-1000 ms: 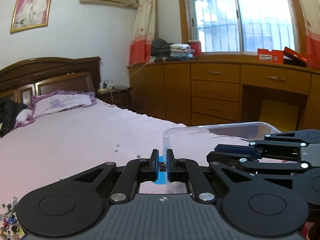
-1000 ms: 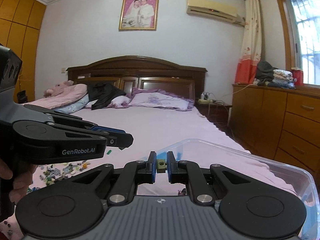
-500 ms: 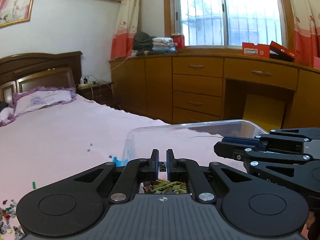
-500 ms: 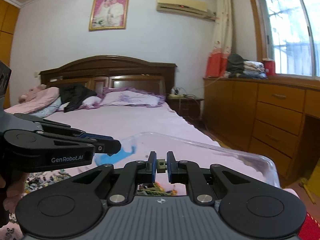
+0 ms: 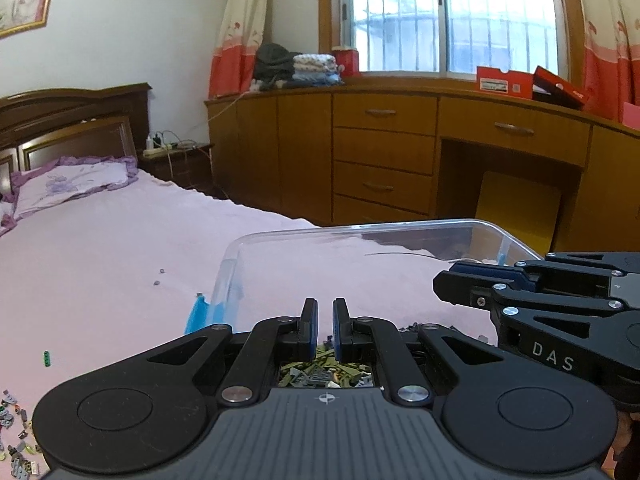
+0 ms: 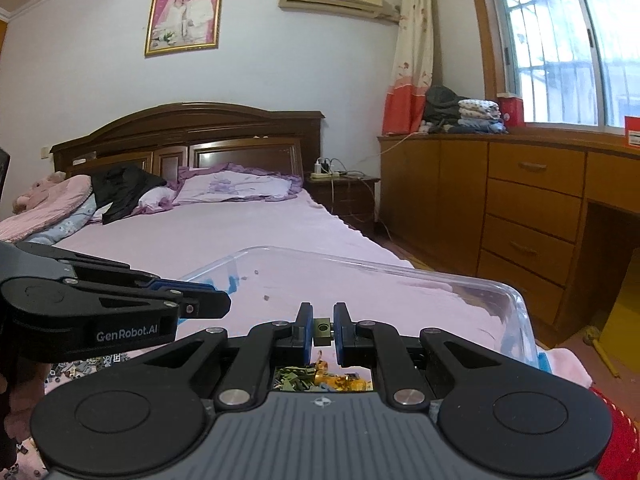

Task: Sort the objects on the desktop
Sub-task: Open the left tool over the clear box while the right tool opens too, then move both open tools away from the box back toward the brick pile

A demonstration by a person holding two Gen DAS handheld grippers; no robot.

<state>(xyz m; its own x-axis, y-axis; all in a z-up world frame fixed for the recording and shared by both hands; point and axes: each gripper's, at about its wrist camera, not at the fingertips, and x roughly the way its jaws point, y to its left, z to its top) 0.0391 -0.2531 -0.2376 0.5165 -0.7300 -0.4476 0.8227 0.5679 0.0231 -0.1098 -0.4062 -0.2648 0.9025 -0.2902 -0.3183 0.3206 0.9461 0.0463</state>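
Note:
A clear plastic bin (image 5: pixel 360 229) lies on the pink bed, with a heap of small olive and yellow building pieces (image 6: pixel 320 380) in it. My right gripper (image 6: pixel 322 320) hovers over the bin's near end, shut on a small olive piece (image 6: pixel 322 326). Over the same end hangs my left gripper (image 5: pixel 326 314), its jaws shut to a narrow slot in which I see no piece. In the left wrist view the right gripper (image 5: pixel 440 286) reaches in from the right. The right wrist view shows the left gripper (image 6: pixel 224 305) coming in from the left.
Loose small pieces (image 5: pixel 16 440) lie on the sheet at the left, with a green one (image 5: pixel 47 358) apart from them. The bin's blue latch (image 5: pixel 196 316) sticks out at its left corner. Wooden drawers (image 5: pixel 384 160) stand beyond the bed's right edge. A hand (image 6: pixel 24 392) holds the left gripper.
Both grippers have swung right and dipped over the bin, whose heap of pieces now shows below the fingers. The small dark piece between the left pads no longer shows.

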